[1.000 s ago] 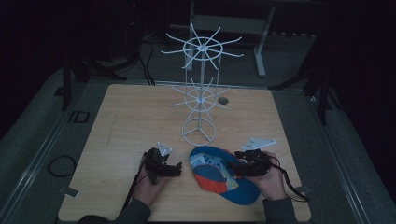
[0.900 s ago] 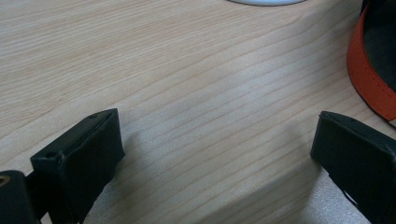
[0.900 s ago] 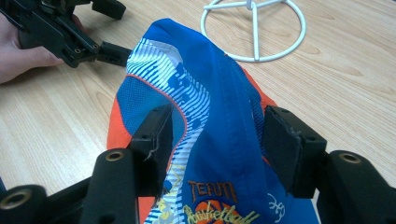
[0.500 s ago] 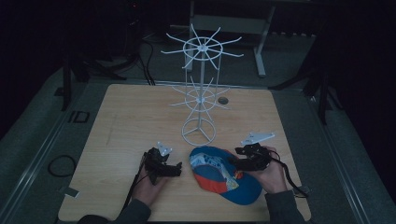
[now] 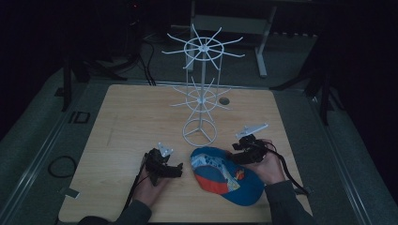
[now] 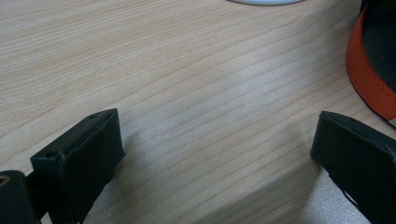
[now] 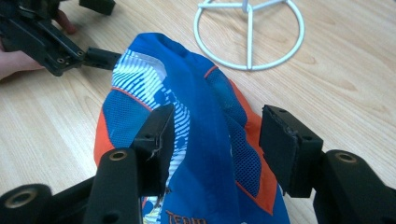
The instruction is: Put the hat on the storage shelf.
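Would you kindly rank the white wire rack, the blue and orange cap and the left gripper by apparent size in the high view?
1. White wire rack: clearly largest, tall and wide.
2. Blue and orange cap: mid-sized.
3. Left gripper: smallest, though the hand hides part of it.

Both forearms in from the bottom edge of the high view, each hand wrapped around a gripper. Left gripper [image 5: 174,168] low over the table, pointing right, jaws wide apart. Right gripper [image 5: 234,153] pointing left toward the other, held slightly higher, jaws apart. Left hand [image 5: 151,183] under its gripper; right hand [image 5: 268,167] behind its own.
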Tool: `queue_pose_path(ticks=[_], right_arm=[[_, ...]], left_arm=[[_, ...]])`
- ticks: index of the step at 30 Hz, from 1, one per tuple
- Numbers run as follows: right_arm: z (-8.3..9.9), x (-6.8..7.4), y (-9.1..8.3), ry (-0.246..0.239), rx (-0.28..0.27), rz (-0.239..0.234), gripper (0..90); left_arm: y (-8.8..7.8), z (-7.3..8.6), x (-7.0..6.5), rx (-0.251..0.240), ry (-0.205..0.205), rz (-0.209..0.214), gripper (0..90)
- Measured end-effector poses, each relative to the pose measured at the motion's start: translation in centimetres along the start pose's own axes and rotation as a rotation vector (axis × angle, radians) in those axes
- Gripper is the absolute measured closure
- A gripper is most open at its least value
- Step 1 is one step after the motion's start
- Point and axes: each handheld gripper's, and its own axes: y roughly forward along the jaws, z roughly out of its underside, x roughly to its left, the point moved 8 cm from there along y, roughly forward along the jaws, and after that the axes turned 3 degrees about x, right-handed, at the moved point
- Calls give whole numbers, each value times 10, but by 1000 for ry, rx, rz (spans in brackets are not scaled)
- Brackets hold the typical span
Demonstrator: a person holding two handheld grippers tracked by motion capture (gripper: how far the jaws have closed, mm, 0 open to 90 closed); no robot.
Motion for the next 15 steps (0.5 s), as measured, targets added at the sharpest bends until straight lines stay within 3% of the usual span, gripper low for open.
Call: queue_pose_path(ticks=[15], right_arm=[[-9,-3,12,-40,68,2,463]], left_arm=[[0,0,0,3,1,2,26]])
